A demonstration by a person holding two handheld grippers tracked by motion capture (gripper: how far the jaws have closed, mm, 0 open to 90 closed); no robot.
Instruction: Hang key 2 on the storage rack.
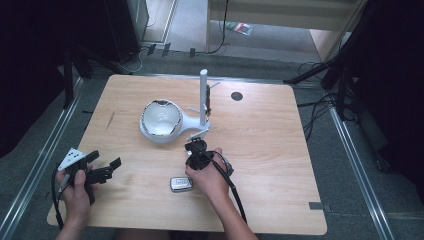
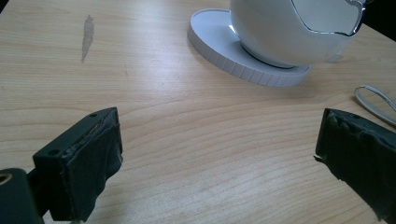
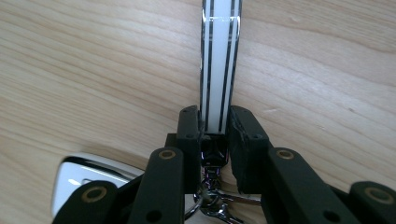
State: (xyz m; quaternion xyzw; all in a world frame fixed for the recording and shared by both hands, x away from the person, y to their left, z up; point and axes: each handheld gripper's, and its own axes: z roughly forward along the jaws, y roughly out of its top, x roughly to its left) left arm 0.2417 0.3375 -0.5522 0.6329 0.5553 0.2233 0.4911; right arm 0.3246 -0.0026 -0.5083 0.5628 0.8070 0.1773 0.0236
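Observation:
My right gripper [image 3: 217, 116] is shut on a flat white strap with black stripes [image 3: 219, 60], which lies along the wood ahead of the jaws. A metal clasp and ring [image 3: 212, 186] hang at the strap's near end, between the jaws. In the high view, my right gripper [image 1: 196, 147] points down at the table just in front of the white stand's foot [image 1: 199, 131]. A silver key fob [image 1: 181, 183] lies beside the right hand, and its corner [image 3: 86, 175] also appears in the right gripper view. My left gripper [image 1: 107, 169] is held open at the table's left front, nothing between its jaws [image 2: 217, 154].
A white bowl with a chrome rim [image 1: 161, 117] sits on a round white base [image 2: 247, 70] mid-table, joined to an upright white post [image 1: 203, 95] with a small brown item hanging on it. A dark round cap [image 1: 236, 96] marks the back right. A silver loop [image 2: 378, 100] lies near the bowl.

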